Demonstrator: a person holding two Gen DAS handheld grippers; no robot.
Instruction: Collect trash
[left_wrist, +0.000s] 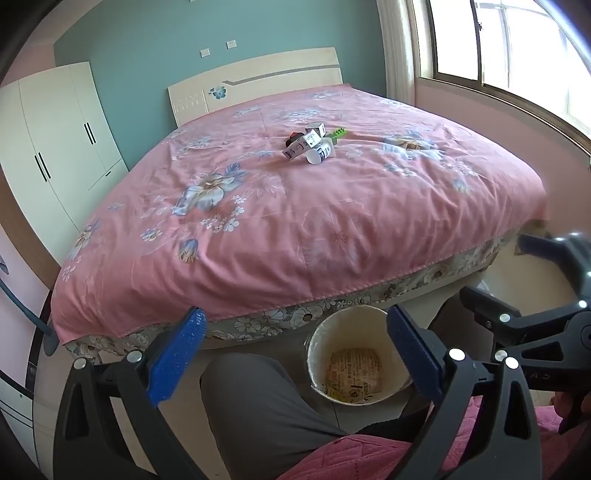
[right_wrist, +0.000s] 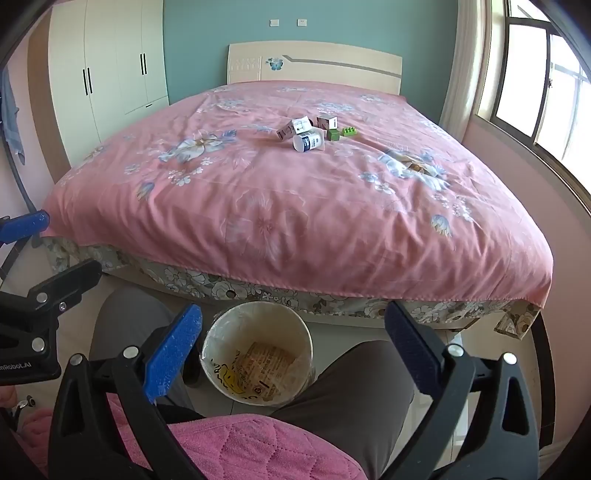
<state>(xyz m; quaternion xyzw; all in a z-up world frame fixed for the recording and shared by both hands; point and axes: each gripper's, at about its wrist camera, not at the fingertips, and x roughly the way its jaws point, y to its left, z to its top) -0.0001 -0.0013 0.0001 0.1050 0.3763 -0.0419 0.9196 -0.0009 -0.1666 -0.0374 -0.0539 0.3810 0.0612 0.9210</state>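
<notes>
Both grippers (left_wrist: 295, 354) (right_wrist: 293, 350) gape above bin (right_wrist: 229, 317); trash (right_wrist: 308, 140) well beyond.

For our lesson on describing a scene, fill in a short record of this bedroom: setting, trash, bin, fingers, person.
setting: bed with pink floral cover
trash: small boxes and a white bottle lying clustered mid-bed
bin: round bin on the floor at the bed's foot, paper inside
fingers: left gripper and right gripper both open, holding nothing
person: seated, grey trouser legs beside the bin
</notes>
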